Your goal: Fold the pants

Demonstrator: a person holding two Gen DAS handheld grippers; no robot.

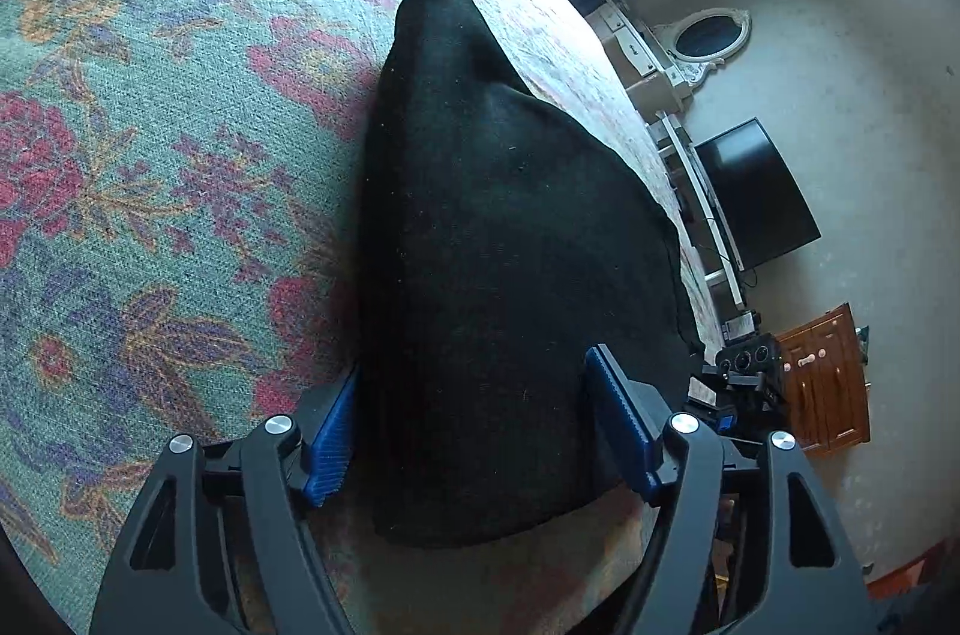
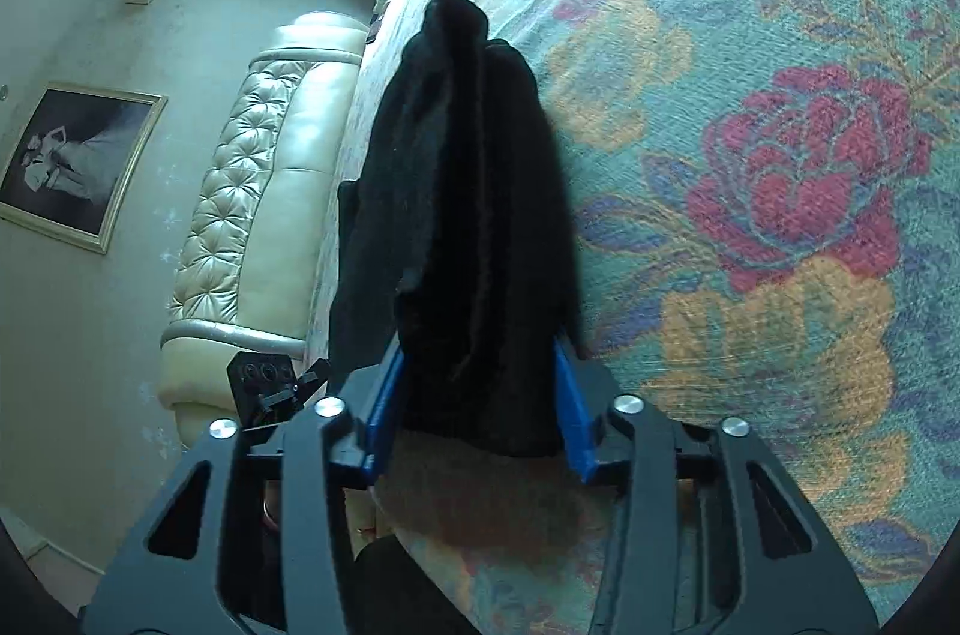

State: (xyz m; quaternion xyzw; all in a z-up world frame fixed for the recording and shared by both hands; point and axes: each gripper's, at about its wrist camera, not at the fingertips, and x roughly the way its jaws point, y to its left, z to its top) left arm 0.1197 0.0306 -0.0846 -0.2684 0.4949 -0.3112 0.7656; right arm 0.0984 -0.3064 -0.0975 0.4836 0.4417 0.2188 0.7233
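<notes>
The black knit pants (image 1: 510, 245) lie lengthwise ahead of both tongs on the floral bedspread (image 1: 150, 155). The left tongs (image 1: 480, 413) stand apart astride the near end. The right tongs (image 2: 480, 395) look clamped on its bunched edge.

left gripper (image 1: 474, 431): jaws wide apart, angled downward
right gripper (image 2: 477, 407): jaws narrow, blue pads (image 2: 384, 413) pressing dark cloth

the pants (image 1: 504, 275) lie on the floral cover (image 1: 150, 155), between the fingers of the left gripper (image 1: 474, 425). the right gripper (image 2: 477, 395) has the bunched pants (image 2: 474, 215) between its fingers, with the sofa (image 2: 264, 191) off to the left beyond the cover's edge.
</notes>
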